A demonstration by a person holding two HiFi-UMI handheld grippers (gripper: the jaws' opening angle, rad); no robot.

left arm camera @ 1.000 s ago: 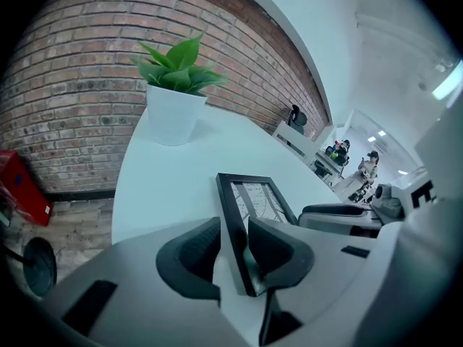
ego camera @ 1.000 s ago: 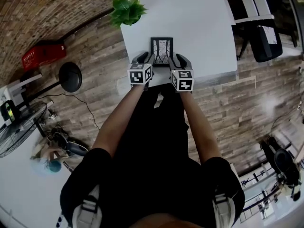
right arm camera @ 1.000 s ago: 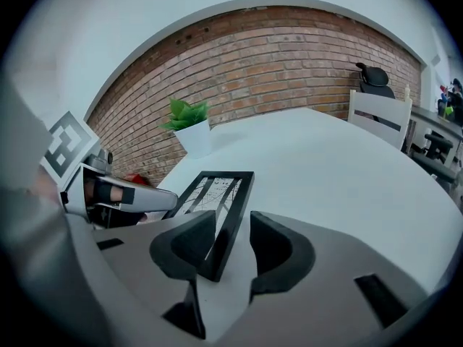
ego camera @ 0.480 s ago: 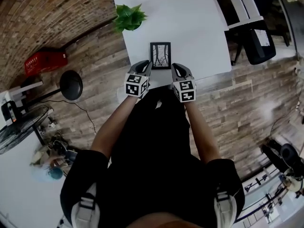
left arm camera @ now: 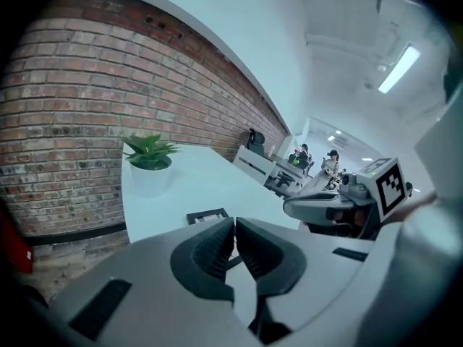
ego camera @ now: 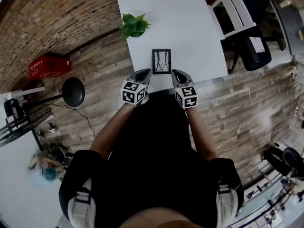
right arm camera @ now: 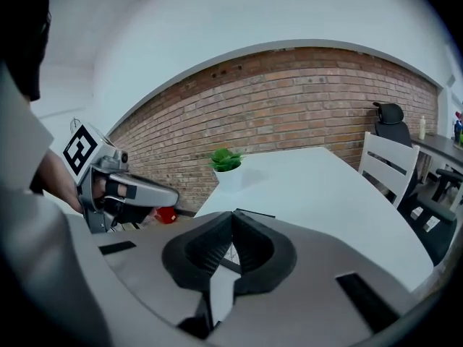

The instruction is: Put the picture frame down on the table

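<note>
Two grippers: left gripper [ego camera: 145,73] and right gripper [ego camera: 176,73] sit side by side at the centre of the head view, by the table's near edge.
Left gripper: jaws pressed together, empty.
Right gripper: jaws have just been closing and now meet, with nothing between them.
Picture frame [ego camera: 161,61]: lies flat on the white table [ego camera: 190,23], just above both grippers in the frame, touching neither.
Potted plant [ego camera: 133,26]: upper left of the picture frame, at the table's left edge.

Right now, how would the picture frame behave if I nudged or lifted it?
The picture frame lies flat on the smooth white table, so it would likely slide, not tip. It looks thin and rigid, probably light; any glazing could be fragile.
</note>
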